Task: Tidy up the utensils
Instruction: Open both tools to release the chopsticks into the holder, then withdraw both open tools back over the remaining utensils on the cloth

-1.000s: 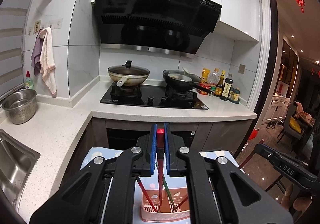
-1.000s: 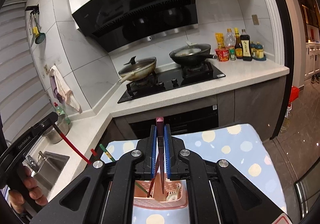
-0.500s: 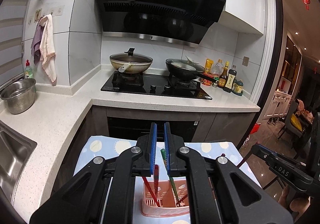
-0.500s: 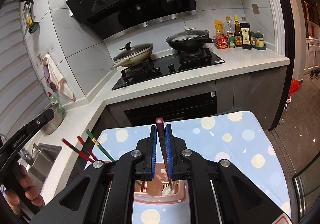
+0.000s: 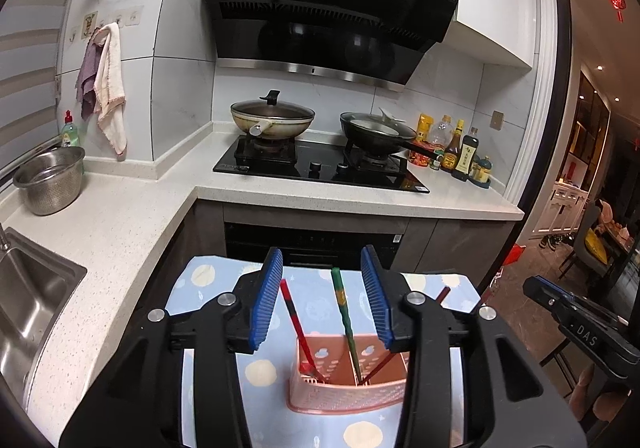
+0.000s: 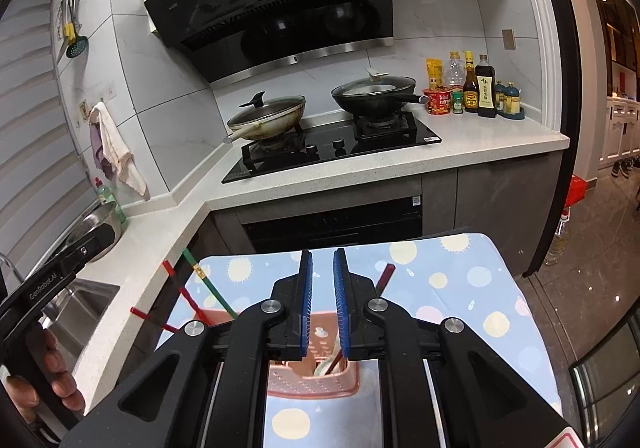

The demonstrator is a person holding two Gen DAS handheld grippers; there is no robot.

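Note:
A pink slotted basket (image 5: 344, 396) stands on the blue dotted cloth (image 5: 208, 276). A red chopstick (image 5: 294, 318), a green chopstick (image 5: 344, 312) and a dark red chopstick (image 5: 442, 294) lean in it. My left gripper (image 5: 322, 304) hovers over the basket with its jaws opening; the red and green chopsticks rise between them, untouched. My right gripper (image 6: 322, 304) is above the same basket (image 6: 312, 384), its jaws a narrow gap apart with nothing in it. The dark red chopstick (image 6: 385, 278) leans just right of it, and a white spoon (image 6: 324, 366) lies inside.
The white counter (image 5: 120, 224) wraps around the table's far and left sides, with a sink (image 5: 28, 300), a steel colander (image 5: 50, 182) and a hob with two pans (image 5: 320, 164). A hand (image 6: 52, 364) holds the left gripper's body at the left edge.
The left jaws have spread apart and the red chopstick they held now stands in the basket. The dark red chopstick has left the right jaws and leans in the basket. Both views dipped.

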